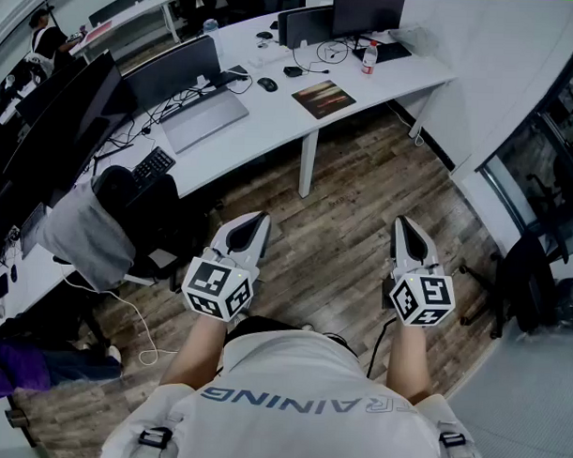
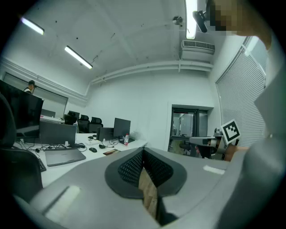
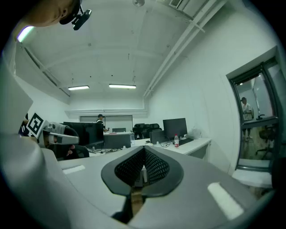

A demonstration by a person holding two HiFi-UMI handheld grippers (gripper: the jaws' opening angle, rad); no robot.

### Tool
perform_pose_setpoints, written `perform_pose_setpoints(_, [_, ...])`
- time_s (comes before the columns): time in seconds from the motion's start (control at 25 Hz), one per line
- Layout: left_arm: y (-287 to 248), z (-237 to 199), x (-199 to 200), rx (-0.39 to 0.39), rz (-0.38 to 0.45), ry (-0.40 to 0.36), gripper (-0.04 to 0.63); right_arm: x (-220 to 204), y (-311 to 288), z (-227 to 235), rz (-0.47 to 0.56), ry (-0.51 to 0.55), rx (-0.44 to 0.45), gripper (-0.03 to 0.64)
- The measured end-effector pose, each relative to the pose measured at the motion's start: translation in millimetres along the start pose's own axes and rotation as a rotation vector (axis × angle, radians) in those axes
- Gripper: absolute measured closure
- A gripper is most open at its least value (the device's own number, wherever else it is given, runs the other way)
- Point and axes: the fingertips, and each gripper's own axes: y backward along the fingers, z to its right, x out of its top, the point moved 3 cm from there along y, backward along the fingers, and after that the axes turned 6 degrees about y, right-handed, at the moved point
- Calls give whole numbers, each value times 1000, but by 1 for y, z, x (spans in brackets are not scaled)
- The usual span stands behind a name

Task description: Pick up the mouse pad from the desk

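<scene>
The mouse pad (image 1: 323, 97) is a dark rectangle with an orange-brown picture, lying flat near the front edge of the white desk (image 1: 271, 129); it also shows small in the left gripper view as the mouse pad (image 2: 110, 152). My left gripper (image 1: 252, 226) and right gripper (image 1: 407, 228) are held level over the wooden floor, well short of the desk. Both are shut, jaws meeting at the tips, nothing between them. In their own views the left gripper (image 2: 143, 152) and right gripper (image 3: 144, 151) point toward the desk.
A closed laptop (image 1: 202, 120), a black mouse (image 1: 267, 84), monitors (image 1: 367, 10), cables and a bottle (image 1: 369, 56) share the desk. A black chair (image 1: 127, 218) with a grey garment stands at left, another chair (image 1: 519, 278) at right. A desk leg (image 1: 308, 163) stands ahead.
</scene>
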Motion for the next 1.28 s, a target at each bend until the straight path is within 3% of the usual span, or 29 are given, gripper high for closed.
perform_pose_setpoints(0.8, [-1,21,-12,-26,-26,0,595,-12,22,9,-22,-3,-22,604])
perform_pose_setpoints(1.28, [-4,32,-15,-16,-43,-22,595,-21,29,28,3,-77,-16,604])
